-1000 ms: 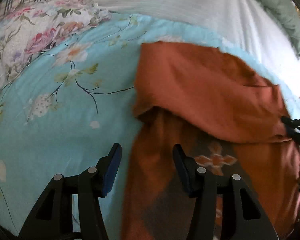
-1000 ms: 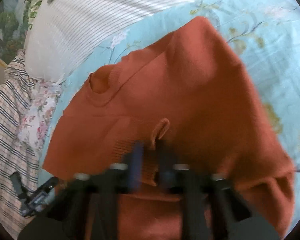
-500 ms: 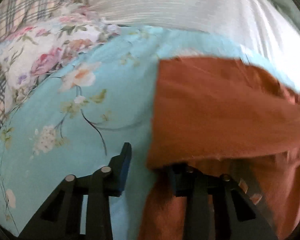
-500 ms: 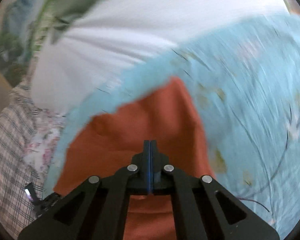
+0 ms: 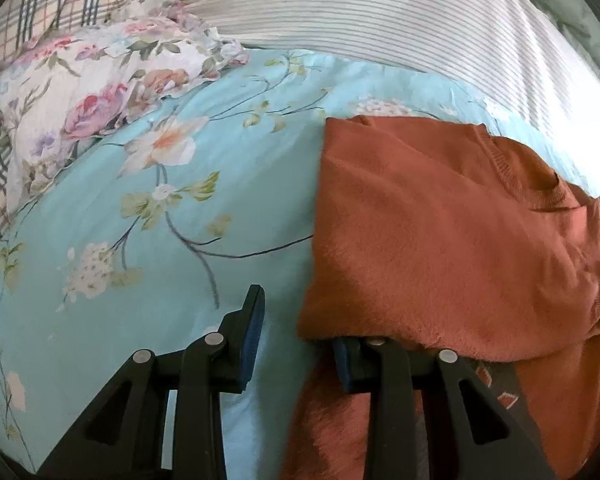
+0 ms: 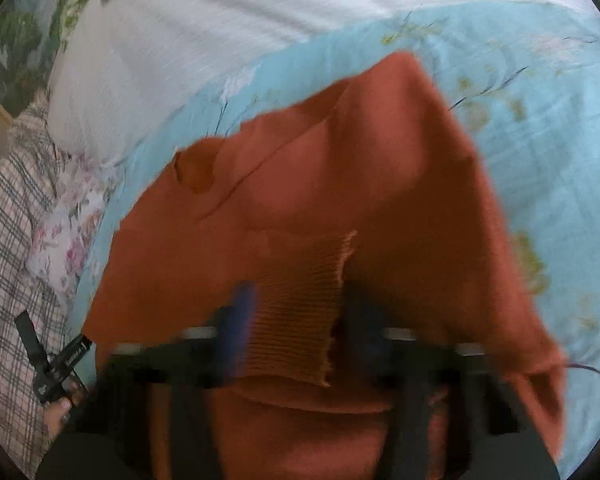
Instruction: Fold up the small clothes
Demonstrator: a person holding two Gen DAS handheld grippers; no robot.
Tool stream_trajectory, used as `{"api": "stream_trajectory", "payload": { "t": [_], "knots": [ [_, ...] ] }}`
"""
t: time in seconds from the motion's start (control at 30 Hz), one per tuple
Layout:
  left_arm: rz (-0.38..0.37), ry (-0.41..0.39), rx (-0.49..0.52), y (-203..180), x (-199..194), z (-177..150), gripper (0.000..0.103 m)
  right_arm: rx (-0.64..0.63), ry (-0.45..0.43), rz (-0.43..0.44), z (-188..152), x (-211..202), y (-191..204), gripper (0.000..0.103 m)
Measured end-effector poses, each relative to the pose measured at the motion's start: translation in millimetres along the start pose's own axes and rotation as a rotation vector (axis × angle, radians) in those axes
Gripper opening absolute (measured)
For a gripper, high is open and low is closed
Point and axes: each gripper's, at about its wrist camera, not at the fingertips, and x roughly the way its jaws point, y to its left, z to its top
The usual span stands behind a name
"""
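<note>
Sweater (image 5: pixel 452 232) folded, ribbed cuff (image 6: pixel 300 312) visible rightward only

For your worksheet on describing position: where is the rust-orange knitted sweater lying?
The rust-orange knitted sweater lies right in the left wrist view, on the turquoise floral bedsheet, below the white striped pillow.

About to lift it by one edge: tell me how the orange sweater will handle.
The orange sweater is probably floppy: its folded layers already sag over the bedspread. The ribbed cuff looks stretchy, so it may elongate. Fuzzy knit likely grips rather than slips.
</note>
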Motion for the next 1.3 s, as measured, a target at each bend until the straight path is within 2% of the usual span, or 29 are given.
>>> {"api": "stream_trajectory", "payload": {
  "t": [0.07,0.1,0.13,0.17,0.23,0.3,0.33,0.43,0.6,0.7,0.77,0.83,0.87,0.9,0.93,1.0,1.07,1.17,1.2,1.23,1.3],
  "knots": [
    [0.000,0.005,0.029,-7,3,3,0.028,-0.014,-0.019,0.028,0,-2,3,0.007],
    [0.010,0.003,0.042,-9,4,4,0.027,-0.015,-0.056,0.048,1,-12,6,0.006],
    [0.022,0.000,0.055,-11,4,6,0.017,-0.013,-0.108,0.064,2,-24,8,0.006],
    [0.046,-0.019,0.056,-11,0,8,0.011,-0.010,-0.165,0.075,2,-41,7,0.006],
    [0.064,-0.117,0.031,-5,-21,10,0.015,0.006,-0.222,0.060,3,-61,-2,0.005],
    [0.091,-0.182,0.038,-7,-35,7,0.030,0.021,-0.205,0.015,4,-56,-13,0.005],
    [0.113,-0.164,0.063,-11,-30,3,0.039,0.033,-0.189,-0.001,4,-52,-19,0.005],
    [0.109,-0.033,0.102,-14,-2,-6,0.036,0.051,-0.123,-0.040,-2,-34,-34,0.005],
    [0.035,0.000,-0.012,3,2,-1,0.036,0.030,-0.119,-0.087,-4,-33,-29,0.006],
    [-0.032,0.040,-0.110,19,7,2,0.036,0.014,-0.194,-0.219,-6,-51,-13,0.011],
    [-0.047,0.044,-0.125,22,6,2,0.036,-0.007,-0.274,-0.211,-6,-69,-1,0.011],
    [-0.049,0.042,-0.114,19,4,1,0.036,-0.066,-0.243,-0.123,-7,-65,15,0.011],
    [-0.042,0.040,-0.102,17,4,0,0.036,-0.098,-0.173,-0.056,-6,-51,23,0.011],
    [-0.036,0.040,-0.095,16,4,0,0.036,-0.110,-0.120,-0.030,-8,-39,27,0.011],
    [-0.029,0.038,-0.087,14,4,-1,0.036,-0.140,-0.052,-0.057,-11,-20,30,0.011],
    [-0.022,0.038,-0.083,13,5,0,0.037,-0.175,0.002,-0.176,-17,-1,22,0.011],
    [-0.034,0.043,-0.093,17,3,0,0.042,-0.096,-0.018,-0.122,-19,-9,5,0.007],
    [-0.045,0.044,-0.085,23,-9,-5,0.048,-0.049,-0.076,-0.115,-23,-44,-3,0.013],
    [-0.039,0.044,-0.076,24,-13,-7,0.048,-0.047,-0.090,-0.102,-26,-55,-4,0.019],
    [-0.017,0.045,-0.065,26,-18,-11,0.048,-0.044,-0.103,-0.092,-31,-68,-7,0.032],
    [-0.012,0.053,-0.053,32,-29,-19,0.046,-0.043,-0.118,-0.086,-43,-93,-13,0.046]
  ]
}}
